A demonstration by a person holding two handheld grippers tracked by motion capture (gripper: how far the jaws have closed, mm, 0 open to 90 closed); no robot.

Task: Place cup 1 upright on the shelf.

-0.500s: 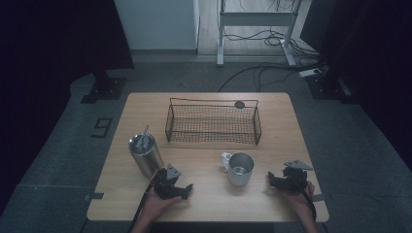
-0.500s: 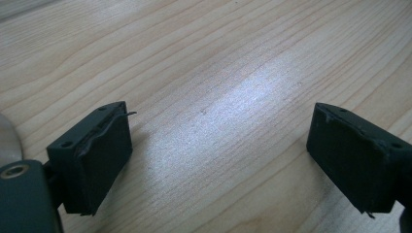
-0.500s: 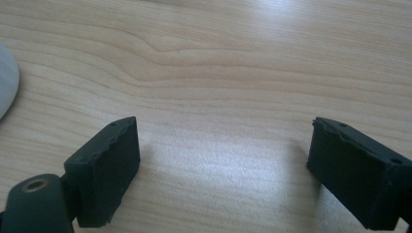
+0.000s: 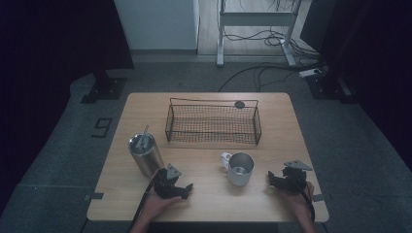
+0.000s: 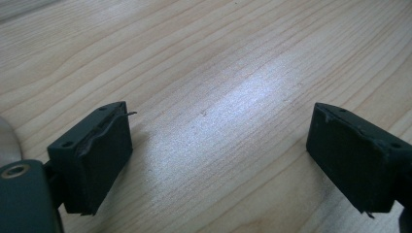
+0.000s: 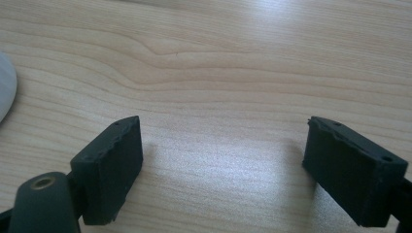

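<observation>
My left gripper (image 4: 179, 188) lies low over the wooden table (image 4: 204, 160) near its front edge, just right of a steel tumbler (image 4: 145, 154) with a straw. In the left gripper view the left gripper (image 5: 218, 141) is open, with bare wood between its pads. My right gripper (image 4: 278, 180) rests near the front right corner, a little right of a metal mug (image 4: 240, 168) with a white handle. The right gripper (image 6: 223, 150) is open too, and nothing sits between its pads.
A black wire basket (image 4: 213, 124) stands across the back middle of the table, with a small dark round object (image 4: 239, 104) behind it. Cables and a metal frame lie on the floor beyond the table.
</observation>
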